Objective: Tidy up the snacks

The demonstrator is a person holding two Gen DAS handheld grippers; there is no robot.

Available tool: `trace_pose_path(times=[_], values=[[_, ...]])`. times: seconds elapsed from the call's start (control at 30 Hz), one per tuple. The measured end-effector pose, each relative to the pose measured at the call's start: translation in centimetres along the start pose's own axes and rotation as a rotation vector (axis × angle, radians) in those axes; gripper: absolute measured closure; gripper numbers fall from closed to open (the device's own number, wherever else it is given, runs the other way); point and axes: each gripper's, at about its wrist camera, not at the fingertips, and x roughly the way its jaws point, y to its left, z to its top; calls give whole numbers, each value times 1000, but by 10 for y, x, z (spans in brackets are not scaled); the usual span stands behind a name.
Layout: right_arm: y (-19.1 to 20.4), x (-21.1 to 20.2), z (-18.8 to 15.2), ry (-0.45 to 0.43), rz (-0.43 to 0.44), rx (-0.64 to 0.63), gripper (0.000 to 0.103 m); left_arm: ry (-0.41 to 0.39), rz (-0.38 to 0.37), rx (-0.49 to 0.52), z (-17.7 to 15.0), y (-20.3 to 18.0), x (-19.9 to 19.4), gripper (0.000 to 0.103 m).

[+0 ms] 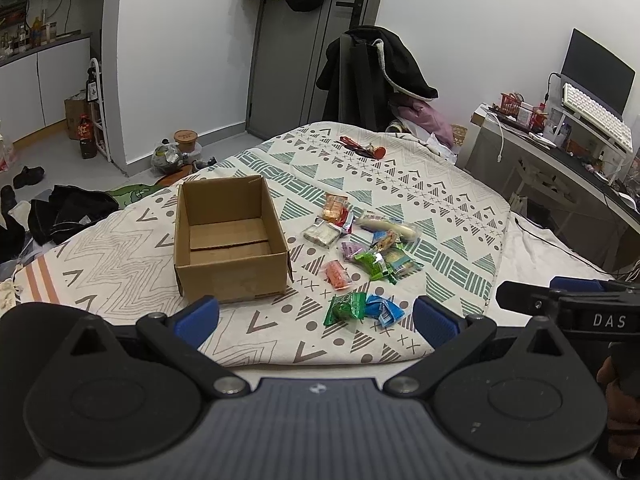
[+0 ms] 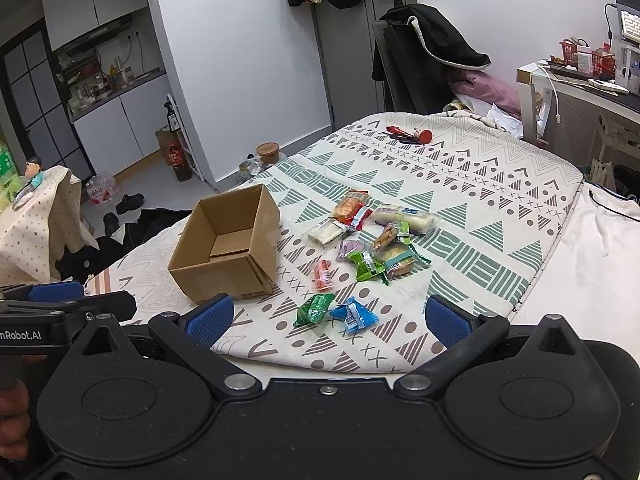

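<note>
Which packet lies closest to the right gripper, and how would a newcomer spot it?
On the patterned bedspread, right of the open cardboard box, snacks lie scattered. Nearest is the blue packet, beside a green packet; it is the only all-blue wrapper.

patterned bedspread | coat-draped chair | desk keyboard | floor shoes

Your two wrist cameras looked forward from the bed's near edge; both shared the cardboard box and snacks.
</note>
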Motion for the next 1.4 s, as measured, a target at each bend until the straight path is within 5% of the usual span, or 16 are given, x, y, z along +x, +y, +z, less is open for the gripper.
trace_pose_path(times=[1.27, 1.4], values=[[-39, 60, -1, 73, 19, 81, 1, 44, -47, -20, 9, -3, 55, 2], [-51, 78, -2, 115, 33, 126, 9, 51, -50, -21, 9, -6, 69, 4]])
